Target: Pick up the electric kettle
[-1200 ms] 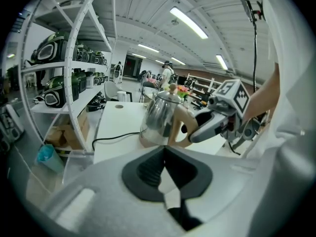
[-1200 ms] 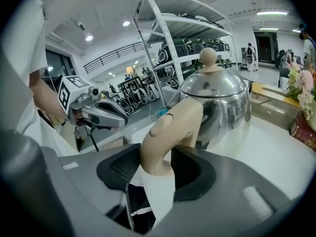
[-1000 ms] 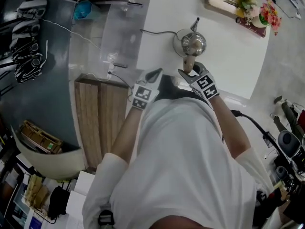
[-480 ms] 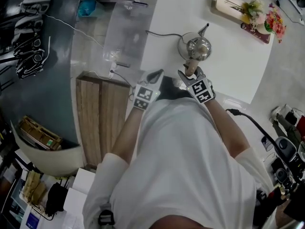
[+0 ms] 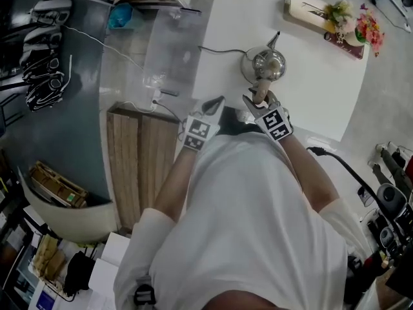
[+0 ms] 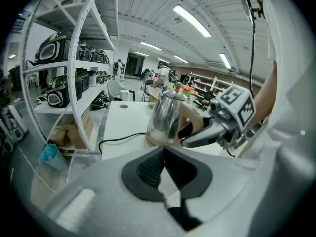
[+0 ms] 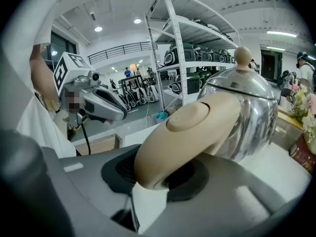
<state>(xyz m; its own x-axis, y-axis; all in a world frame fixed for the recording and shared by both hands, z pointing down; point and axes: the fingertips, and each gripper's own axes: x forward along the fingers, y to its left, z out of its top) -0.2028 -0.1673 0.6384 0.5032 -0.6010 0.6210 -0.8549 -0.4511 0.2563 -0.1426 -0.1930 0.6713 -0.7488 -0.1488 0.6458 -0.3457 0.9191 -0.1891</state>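
Note:
A shiny steel electric kettle (image 5: 266, 64) with a beige handle (image 5: 260, 90) stands on the white table (image 5: 322, 89). My right gripper (image 5: 258, 99) reaches the handle from the near side. Its jaws are closing, with the handle (image 7: 192, 132) between the pads and filling the gap in the right gripper view; the kettle body (image 7: 247, 107) rises just beyond. My left gripper (image 5: 213, 102) hovers to the left of the kettle, shut and holding nothing. In the left gripper view the kettle (image 6: 165, 115) stands ahead of it, and the right gripper (image 6: 202, 136) comes in from the right.
The kettle's black cord (image 5: 219, 48) runs left across the table. A long box with flowers (image 5: 335, 18) lies at the far right of the table. A wooden bench (image 5: 135, 160) stands left of the table, and a white rack of dark appliances (image 6: 64, 88) beyond it.
The right gripper's jaws have narrowed around the kettle's handle. Both hands have stayed nearly in place; the left gripper is unchanged.

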